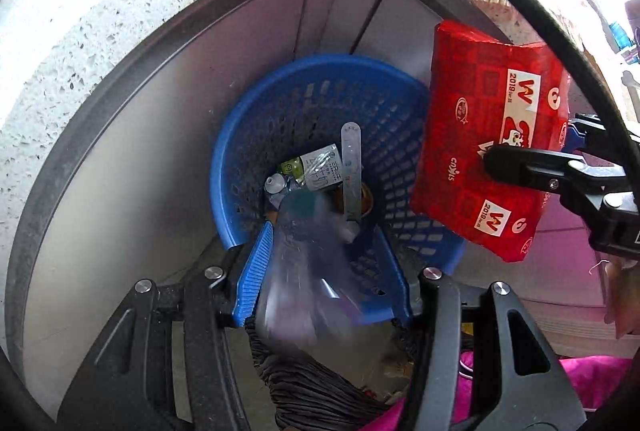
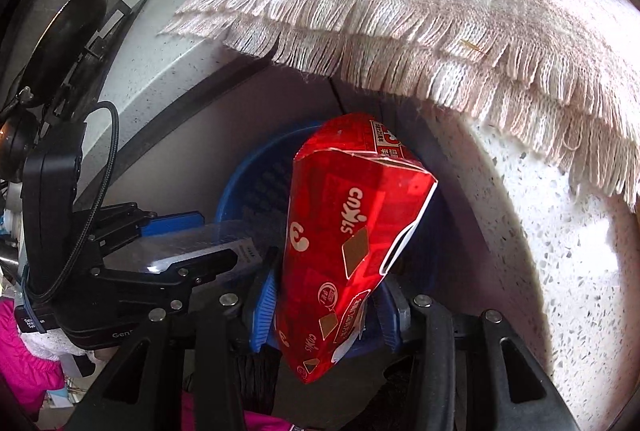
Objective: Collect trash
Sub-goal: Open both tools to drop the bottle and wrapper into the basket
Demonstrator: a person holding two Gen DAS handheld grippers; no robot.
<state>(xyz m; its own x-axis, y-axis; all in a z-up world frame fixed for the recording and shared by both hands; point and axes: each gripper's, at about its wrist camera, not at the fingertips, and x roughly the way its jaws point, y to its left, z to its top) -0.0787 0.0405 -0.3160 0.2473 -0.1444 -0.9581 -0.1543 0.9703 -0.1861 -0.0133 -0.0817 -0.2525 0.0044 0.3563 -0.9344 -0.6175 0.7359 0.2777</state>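
Observation:
A blue perforated basket (image 1: 248,119) stands on the floor against a grey panel, with a labelled bottle (image 1: 316,171) and a metal strip (image 1: 351,167) among the trash inside. My left gripper (image 1: 320,243) hangs over its near rim, shut on a clear plastic container (image 1: 304,271) that looks blurred. To the right, my right gripper (image 1: 532,147) is shut on a red snack pack (image 1: 472,135) beside the basket's right edge. In the right wrist view the right gripper (image 2: 326,287) clamps the red pack (image 2: 344,231) above the basket (image 2: 248,183). The left gripper (image 2: 224,239) holds the clear container (image 2: 192,247) at the left.
A white speckled stone ledge (image 1: 100,31) curves around the basket. A fringed woven cloth (image 2: 400,31) hangs over the ledge. A grey cabinet panel (image 1: 160,135) stands behind the basket. A pink garment (image 1: 592,383) and a dark ribbed cuff (image 1: 304,379) lie below. A black cable (image 1: 560,43) crosses the upper right.

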